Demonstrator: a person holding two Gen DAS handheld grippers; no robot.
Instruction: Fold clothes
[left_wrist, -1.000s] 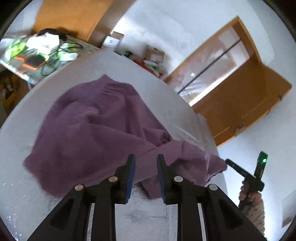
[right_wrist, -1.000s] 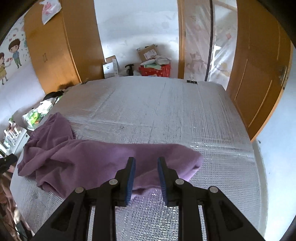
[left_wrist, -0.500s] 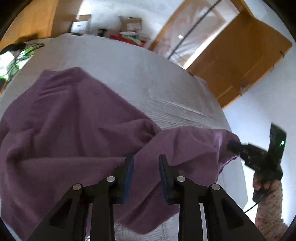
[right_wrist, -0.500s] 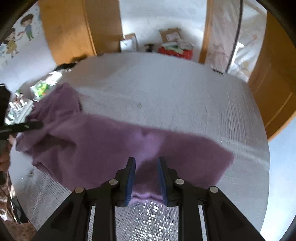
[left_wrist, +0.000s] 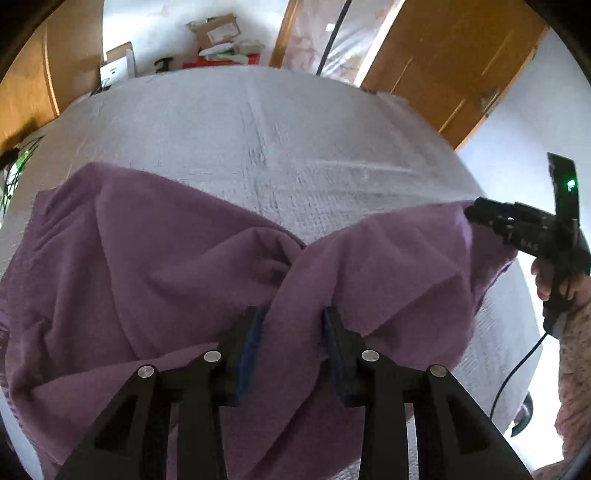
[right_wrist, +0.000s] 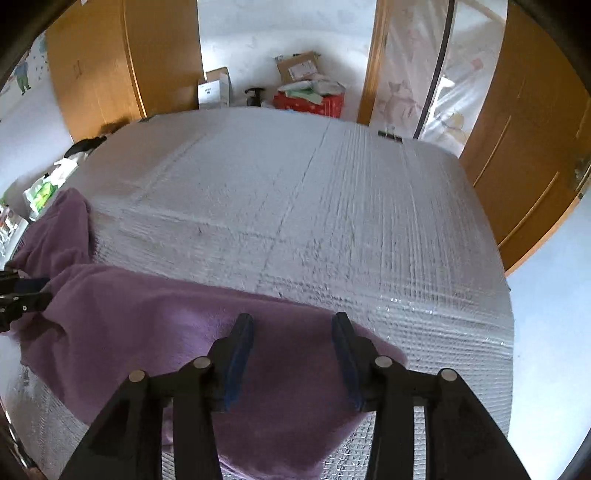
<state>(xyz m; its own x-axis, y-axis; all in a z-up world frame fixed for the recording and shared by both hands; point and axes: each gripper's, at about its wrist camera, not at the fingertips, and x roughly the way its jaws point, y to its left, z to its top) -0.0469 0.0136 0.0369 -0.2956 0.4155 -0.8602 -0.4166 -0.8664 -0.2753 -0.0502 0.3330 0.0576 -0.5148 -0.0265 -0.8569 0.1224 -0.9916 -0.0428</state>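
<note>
The left gripper (left_wrist: 291, 321) has its two black fingers with blue pads spread apart, and a raised ridge of the soft purple knit garment (left_wrist: 155, 280) runs up between them; the pads do not seem to pinch it, so I read this gripper as released. The right gripper (right_wrist: 291, 332) is likewise spread wide, with the cloth lying under and between its fingers but nothing clamped. In the left wrist view its black body reaches in from the right, its tip at the garment's far right corner; whether it touches the fabric there I cannot tell. A hand (left_wrist: 561, 284) in a speckled sleeve holds it.

The purple garment lies along the near edge of a wide surface covered in silvery quilted foil (right_wrist: 332, 206). It is crumpled: deep creases gather toward the middle, one end is bunched in a heap at the left, and the other end spreads out to the right. No neat folded edges or squared stack show, so by my judgement the folding is far from finished; the cloth wants spreading flat and then folding. Beyond the surface stand wooden doors (right_wrist: 528, 147) and cardboard boxes (right_wrist: 299, 68) on the floor.
</note>
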